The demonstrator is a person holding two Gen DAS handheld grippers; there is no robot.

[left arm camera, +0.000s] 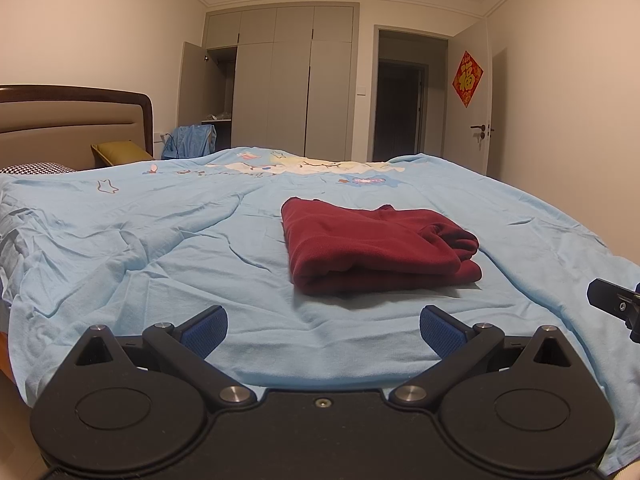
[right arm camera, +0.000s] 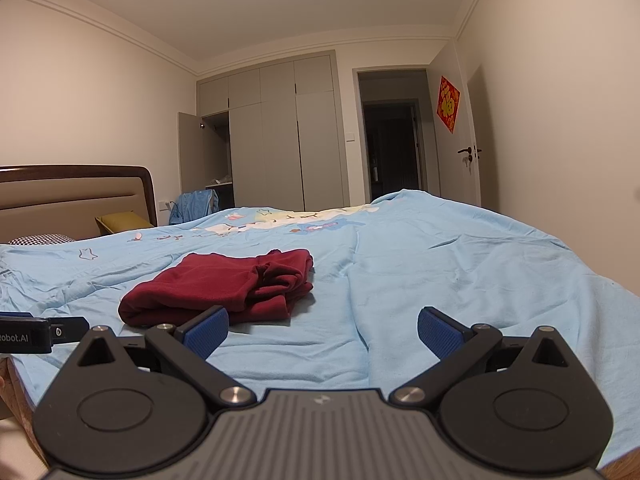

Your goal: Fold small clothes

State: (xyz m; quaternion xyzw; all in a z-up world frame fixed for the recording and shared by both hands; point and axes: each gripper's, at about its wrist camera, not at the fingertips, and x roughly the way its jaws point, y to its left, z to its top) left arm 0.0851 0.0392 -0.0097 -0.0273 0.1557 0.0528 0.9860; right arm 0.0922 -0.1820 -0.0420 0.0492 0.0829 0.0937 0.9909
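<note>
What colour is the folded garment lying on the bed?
Dark red, a plain maroon. The folded garment shows best in the left wrist view.

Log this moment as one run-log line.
left gripper: open, empty | right gripper: open, empty | red garment: folded on blue bedspread, untouched | stage: fold looks finished

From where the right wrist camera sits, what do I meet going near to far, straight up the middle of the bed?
Right tool, open → folded maroon garment → cartoon print on the blue sheet → grey wardrobe.
</note>
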